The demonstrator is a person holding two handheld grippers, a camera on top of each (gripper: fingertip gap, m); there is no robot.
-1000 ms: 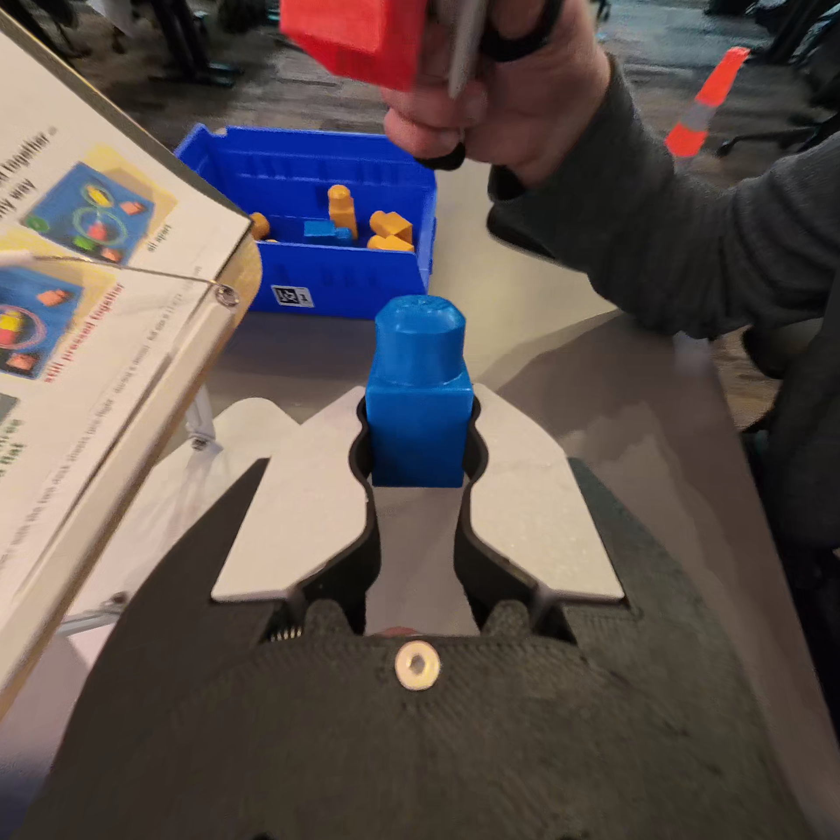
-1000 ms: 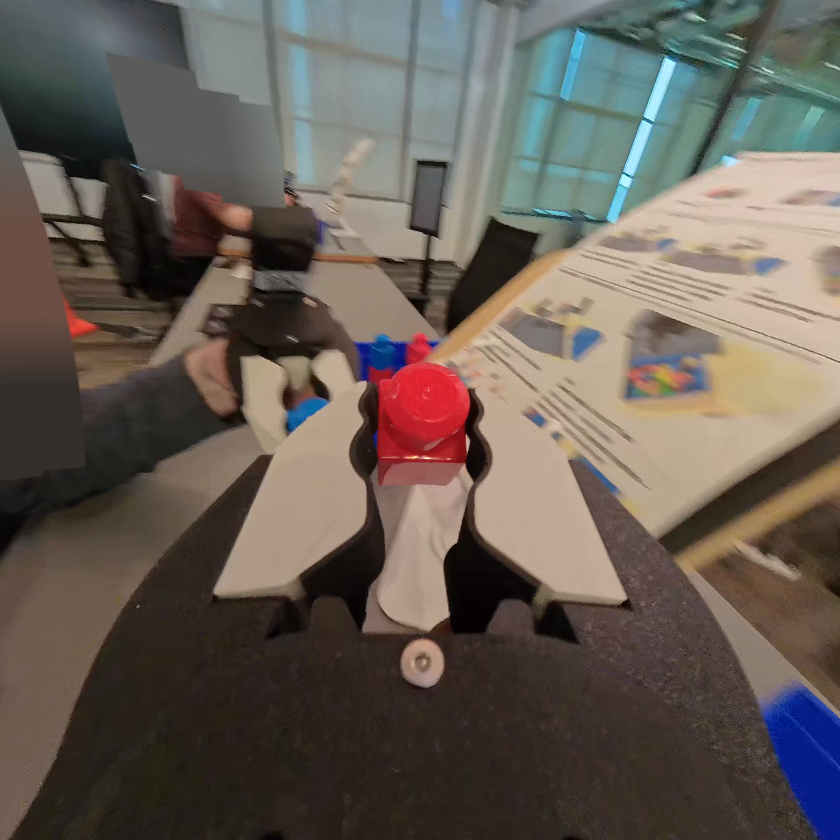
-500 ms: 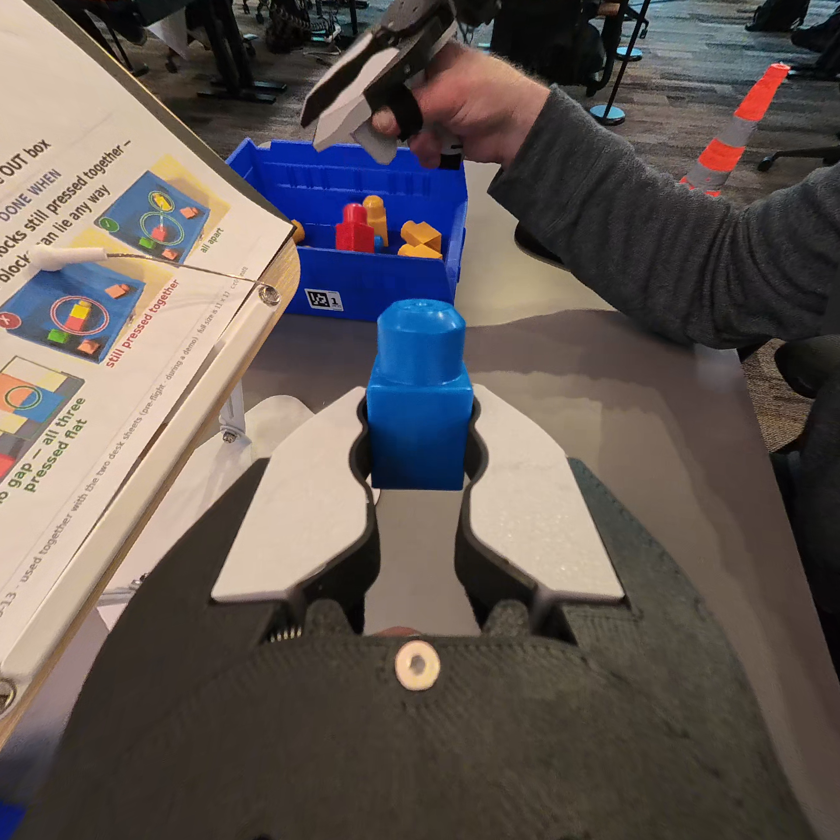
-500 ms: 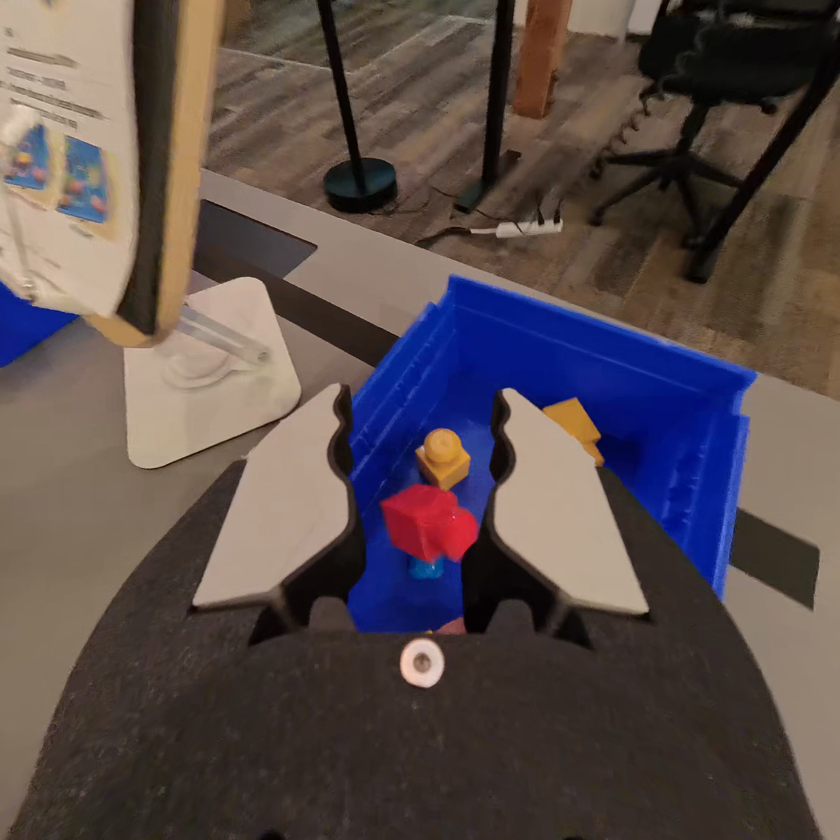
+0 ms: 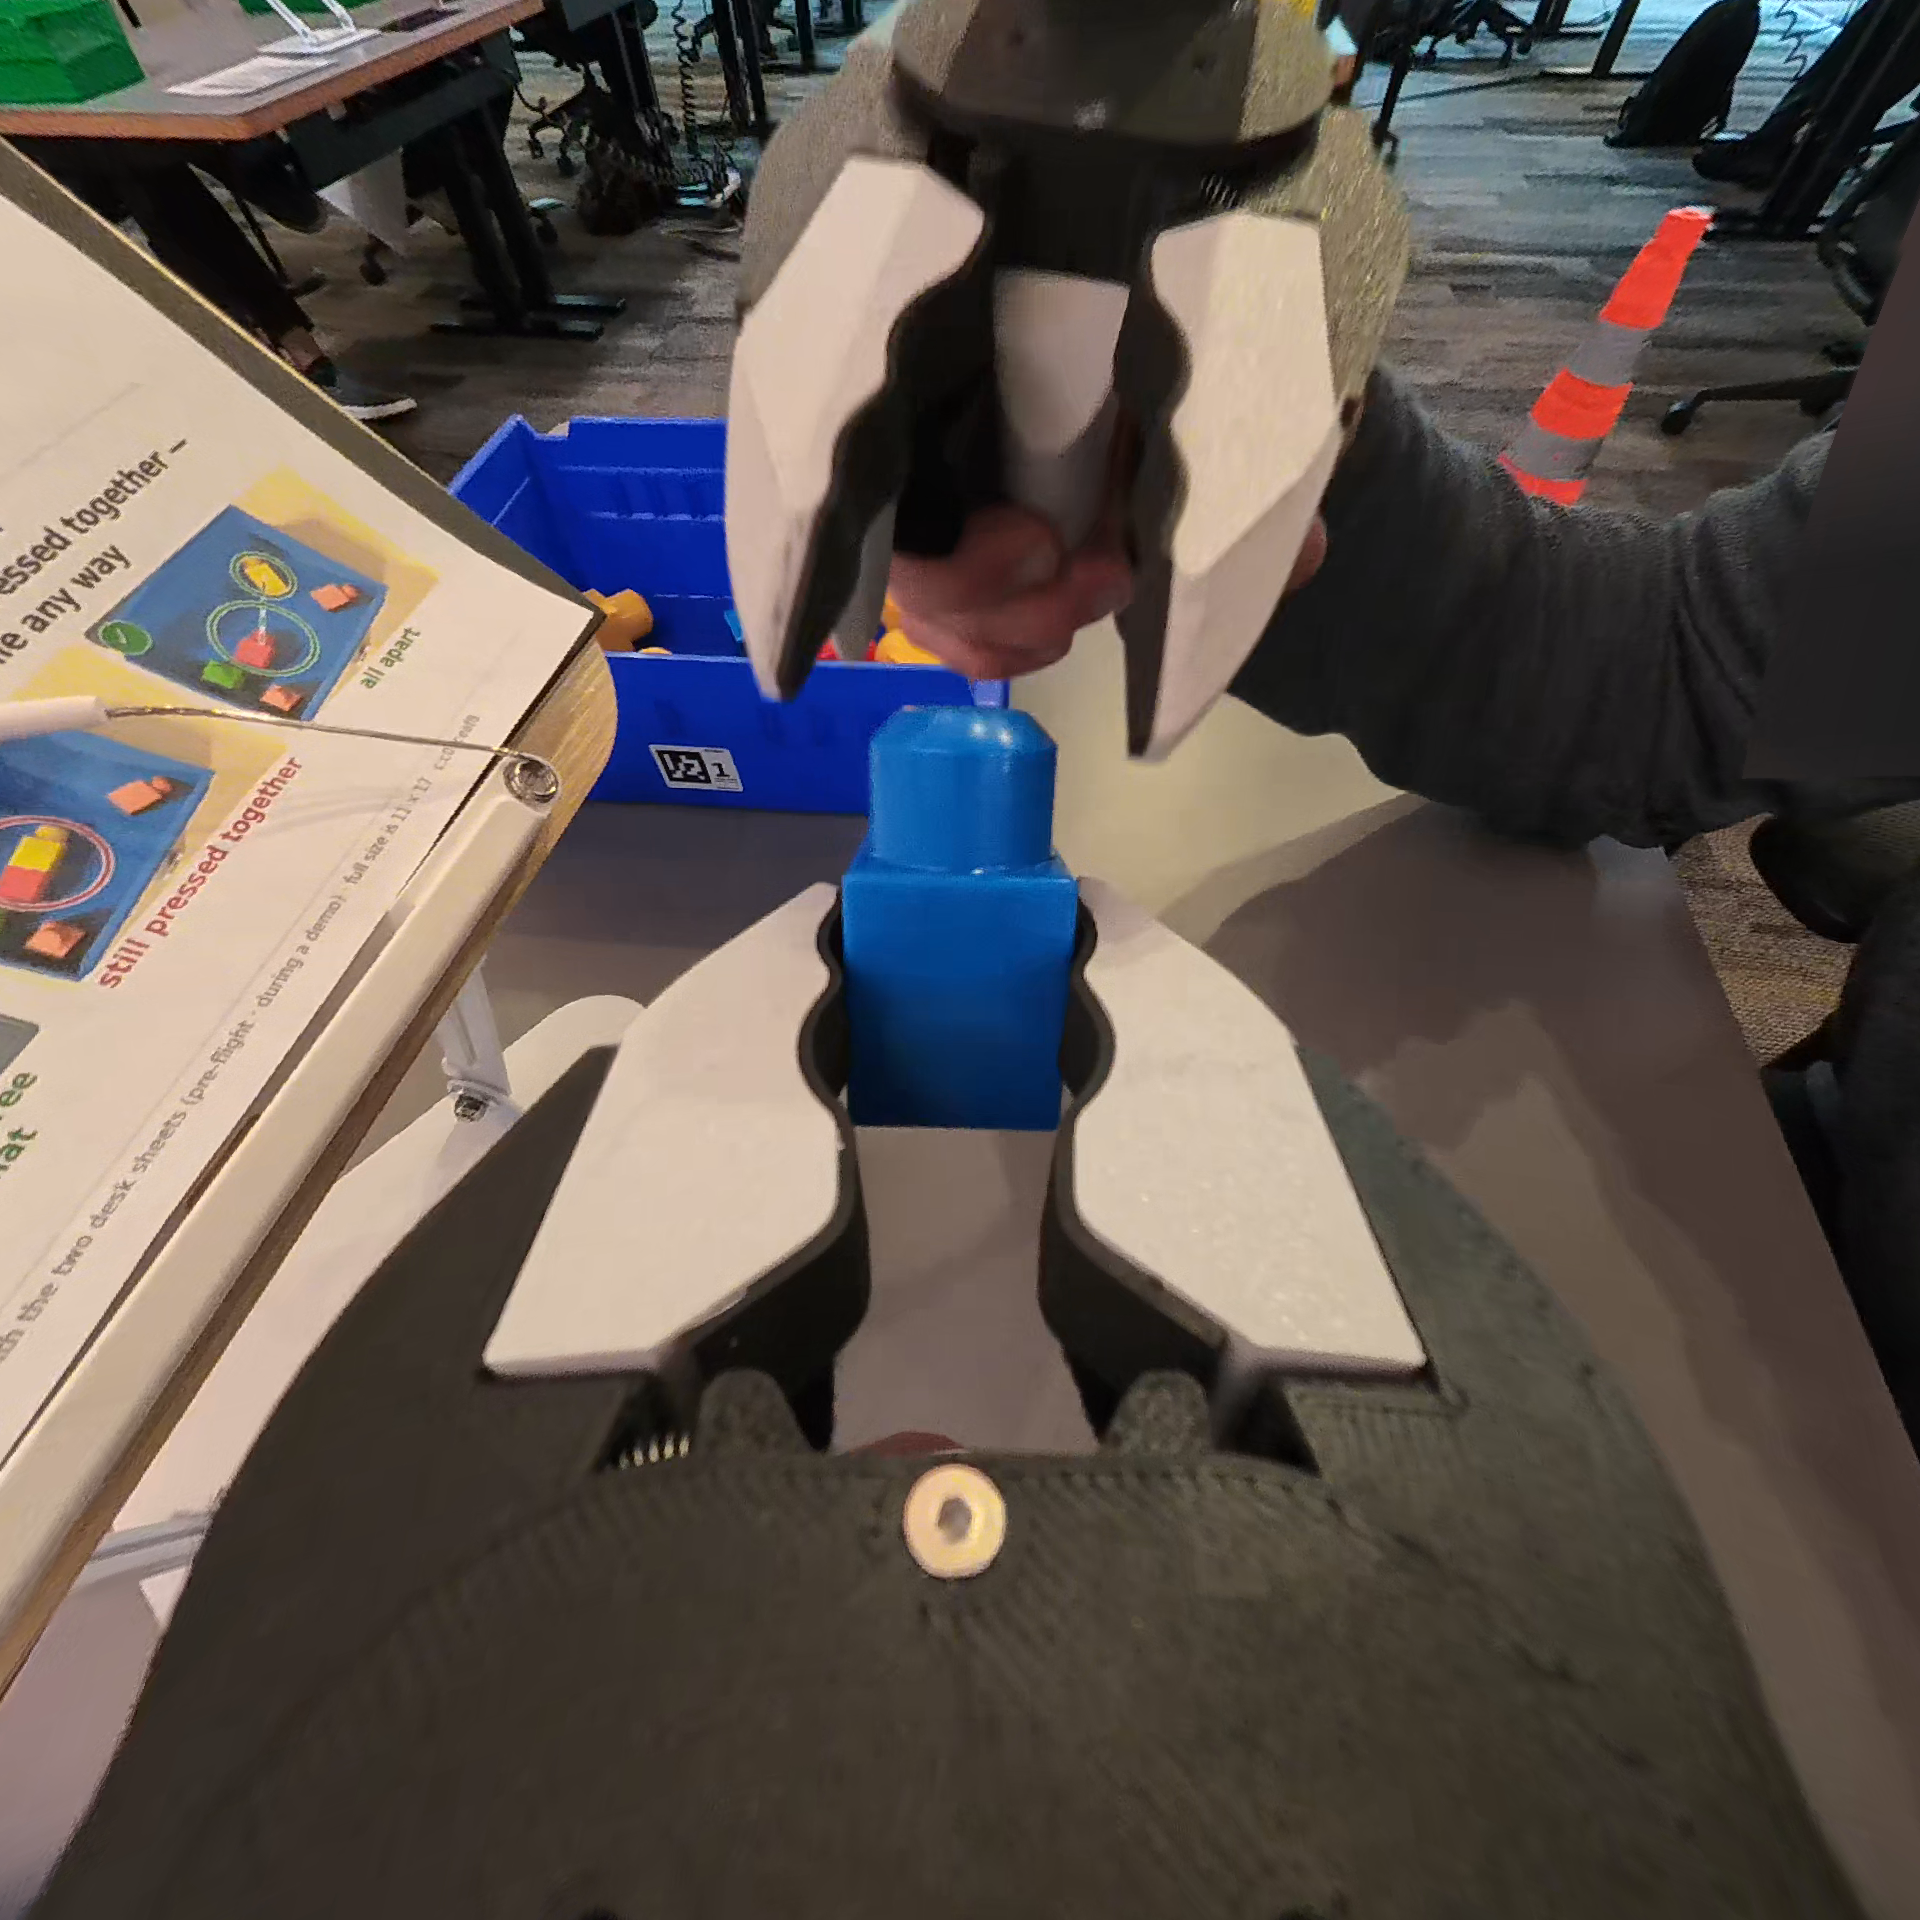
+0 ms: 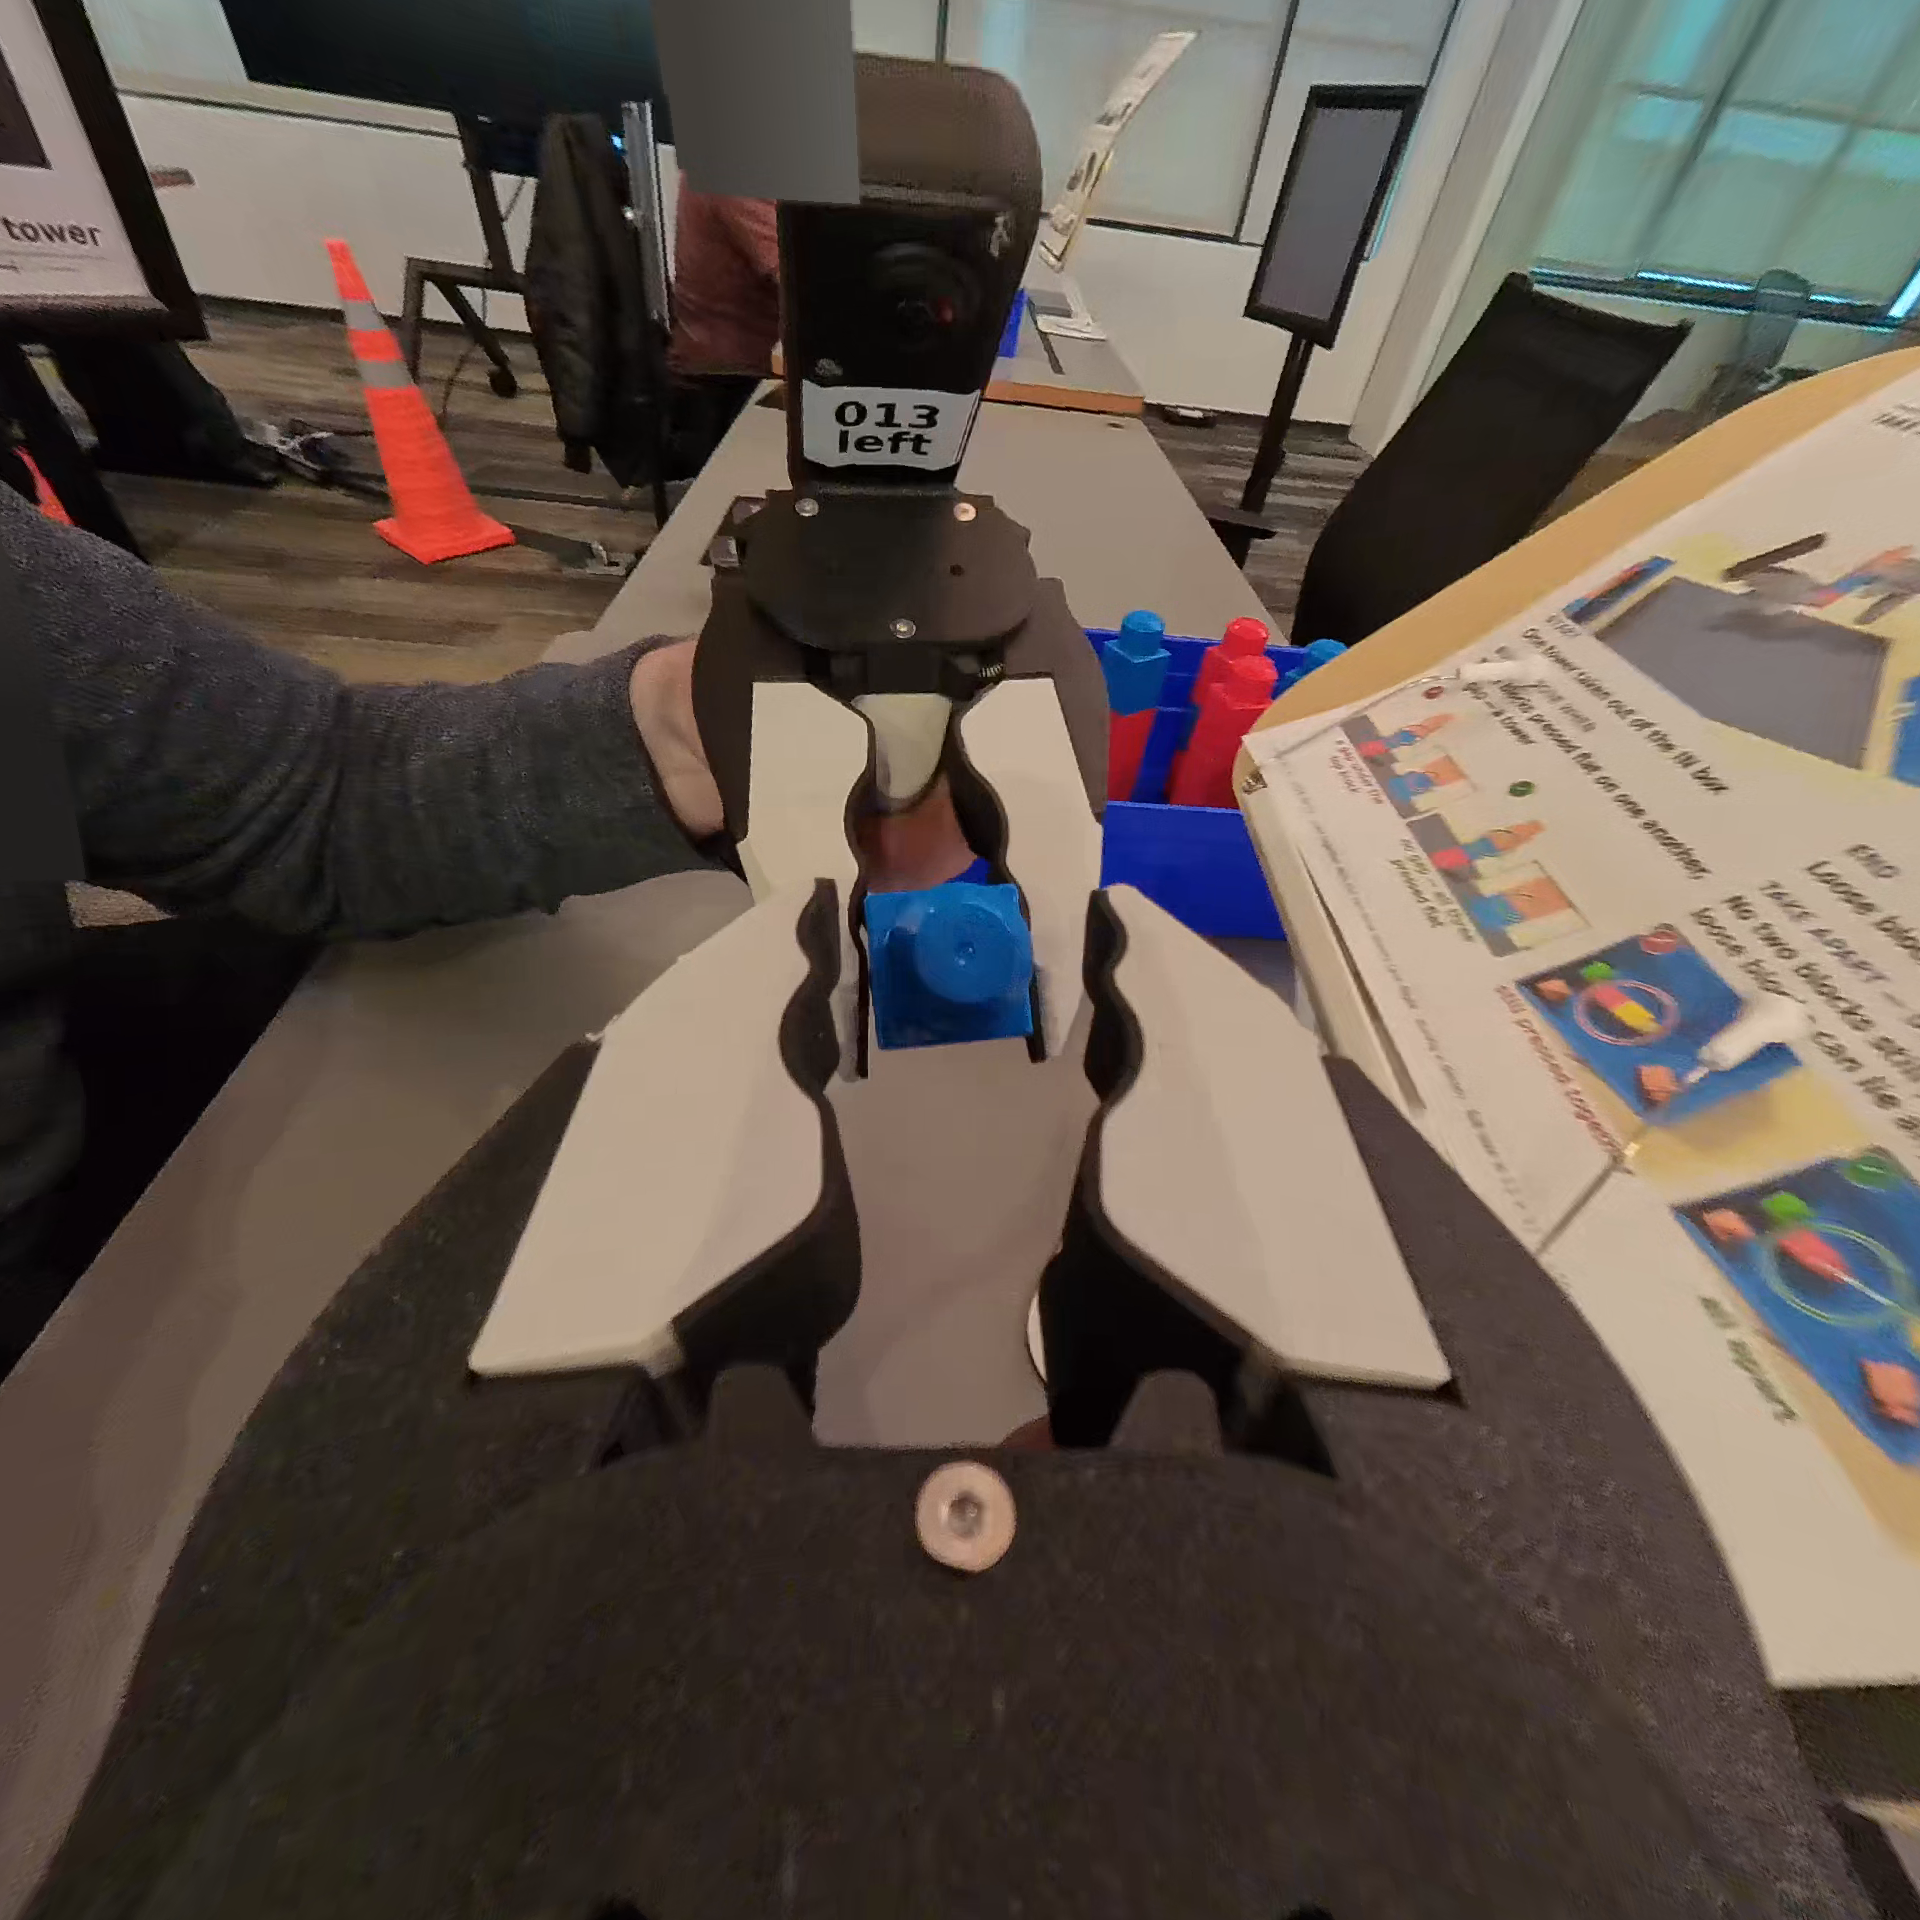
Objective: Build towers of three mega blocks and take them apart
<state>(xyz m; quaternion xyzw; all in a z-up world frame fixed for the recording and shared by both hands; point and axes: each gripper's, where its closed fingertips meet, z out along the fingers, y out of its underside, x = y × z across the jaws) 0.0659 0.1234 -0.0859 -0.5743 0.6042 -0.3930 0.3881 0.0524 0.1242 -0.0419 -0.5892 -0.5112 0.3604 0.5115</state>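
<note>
My left gripper is shut on a blue block, stud pointing forward, held above the grey table. My right gripper faces it from ahead, open and empty, its fingertips just past the block's stud. In the right wrist view my right gripper stands open with its pads either side of the blue block and apart from it. The left gripper grips the block's sides there.
A blue bin with loose yellow and red blocks stands behind the grippers. Another blue bin holds red and blue towers. A slanted instruction board stands at the left. An orange cone is on the floor. Left tips to right tips: about 4 cm.
My right gripper opened and let its red block go into the bin of loose blocks. It then swung round to face the left gripper, still open. The left gripper kept the blue block.
</note>
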